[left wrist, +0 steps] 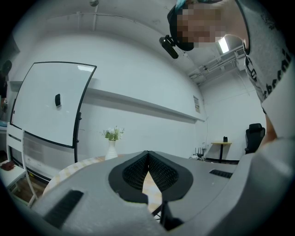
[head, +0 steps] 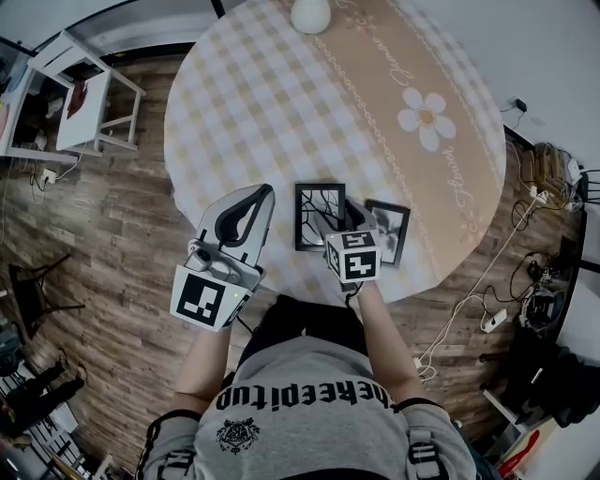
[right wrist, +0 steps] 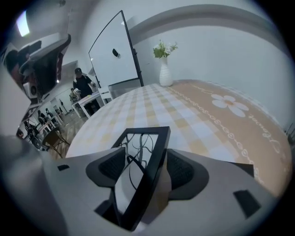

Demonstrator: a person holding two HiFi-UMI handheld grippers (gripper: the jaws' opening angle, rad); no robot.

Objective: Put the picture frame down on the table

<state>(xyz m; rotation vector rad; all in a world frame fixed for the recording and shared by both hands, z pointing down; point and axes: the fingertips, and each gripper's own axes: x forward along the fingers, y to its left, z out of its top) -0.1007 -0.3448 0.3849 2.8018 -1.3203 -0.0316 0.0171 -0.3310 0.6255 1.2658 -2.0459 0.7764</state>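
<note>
**A:** Gripping the picture frame point(right wrist: 138, 152) in the right gripper point(right wrist: 145, 166), both jaws pressed against its black moulding, glass with the branch drawing turned up at a slant, over the table point(head: 187, 159) close to the near edge.

**B:** Touching down yet?

**A:** Hard to say from either view. Seems just clear of the top, with the second frame point(head: 389, 230) sitting just beside it, further right along that same near edge.

**B:** So, for a clean set-down: lower slowly, roll the wrist to level the frame, land the low side first, then ease the jaws apart only once flat. No need to rush, no need to push down. Steer clear of the neighbour.

**A:** And the left gripper point(left wrist: 147, 159): tips pinched together, nothing between them, hovering off the near-left edge, out of the way.

**B:** Good place for it. Counting up now: two picture frames, one white vase point(head: 310, 13) with flowers point(right wrist: 163, 48) at the far edge, one table, two grippers.
</note>
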